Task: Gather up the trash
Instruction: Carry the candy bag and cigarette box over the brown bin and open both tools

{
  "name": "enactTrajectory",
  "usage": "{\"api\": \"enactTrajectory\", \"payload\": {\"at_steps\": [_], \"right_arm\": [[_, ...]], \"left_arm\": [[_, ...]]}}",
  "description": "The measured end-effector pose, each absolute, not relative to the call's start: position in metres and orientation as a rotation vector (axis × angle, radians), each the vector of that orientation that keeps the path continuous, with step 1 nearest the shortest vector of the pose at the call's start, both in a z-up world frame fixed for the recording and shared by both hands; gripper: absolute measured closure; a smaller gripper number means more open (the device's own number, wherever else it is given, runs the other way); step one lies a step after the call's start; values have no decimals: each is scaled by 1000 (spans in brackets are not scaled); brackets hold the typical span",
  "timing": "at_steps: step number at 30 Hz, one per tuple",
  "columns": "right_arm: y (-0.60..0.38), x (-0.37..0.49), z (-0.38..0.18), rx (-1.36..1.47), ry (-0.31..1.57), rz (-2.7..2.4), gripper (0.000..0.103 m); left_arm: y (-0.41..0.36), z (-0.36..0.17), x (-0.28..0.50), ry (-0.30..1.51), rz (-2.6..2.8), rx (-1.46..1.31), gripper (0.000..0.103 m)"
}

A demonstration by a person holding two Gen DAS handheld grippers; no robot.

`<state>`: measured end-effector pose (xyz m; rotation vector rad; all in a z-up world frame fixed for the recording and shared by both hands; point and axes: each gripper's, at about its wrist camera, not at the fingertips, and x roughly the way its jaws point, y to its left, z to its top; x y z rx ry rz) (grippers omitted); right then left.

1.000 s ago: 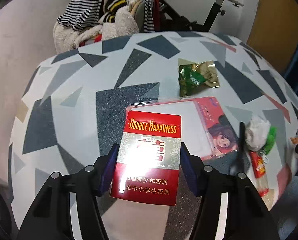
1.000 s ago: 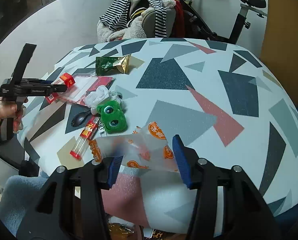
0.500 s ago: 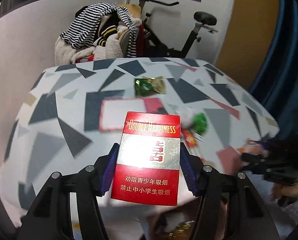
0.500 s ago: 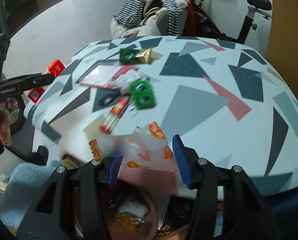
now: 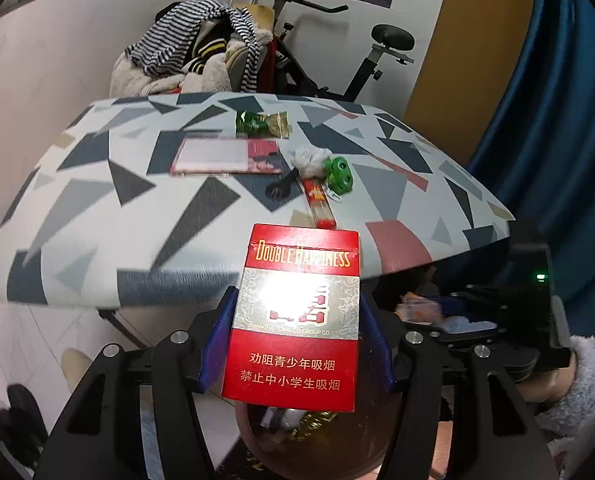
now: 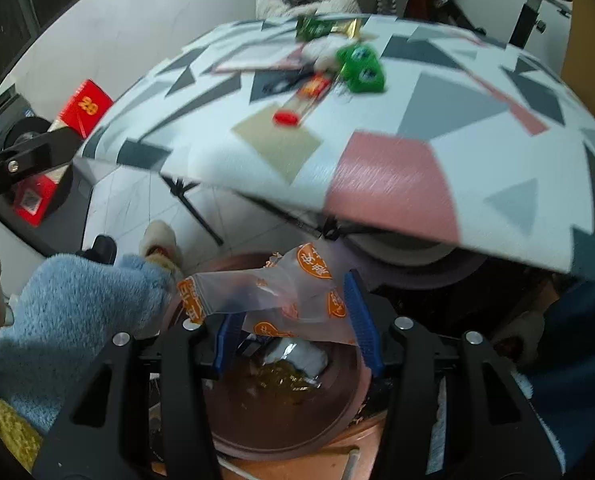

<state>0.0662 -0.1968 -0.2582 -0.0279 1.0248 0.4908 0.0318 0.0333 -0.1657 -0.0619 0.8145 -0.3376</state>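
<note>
Left wrist view: the left gripper (image 5: pixel 297 340) pinches a red cigarette pack (image 5: pixel 297 316) above a brown trash bin (image 5: pixel 317 436), below the table (image 5: pixel 109 208) edge.

Right wrist view: the right gripper (image 6: pixel 295 328) pinches a clear orange-printed wrapper (image 6: pixel 273 292) directly over the bin's rim (image 6: pixel 357 392).

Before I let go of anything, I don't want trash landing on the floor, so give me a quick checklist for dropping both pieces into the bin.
1. Left hand-held gripper grips the cigarette pack: ok.
2. Right hand-held gripper grips the plastic wrapper: ok.
3. Wrapper over the bin opening: ok, the bin's inside shows right below it.
4. Pack over the bin: cannot tell; the rim shows under the pack's lower edge, but the pack hides most of it.
5. Bin has room: ok, only some trash at the bottom.
6. Table cleared: not ok; a green wrapper, a card and other bits remain.
</note>
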Motion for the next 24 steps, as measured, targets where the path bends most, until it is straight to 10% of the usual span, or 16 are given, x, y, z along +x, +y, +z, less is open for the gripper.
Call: {"api": "enactTrajectory", "payload": {"at_steps": [24], "right_arm": [[-213,67,-241,29,971,469,13]], "left_arm": [[24,-182,26,856,-357,-47,46]]}}
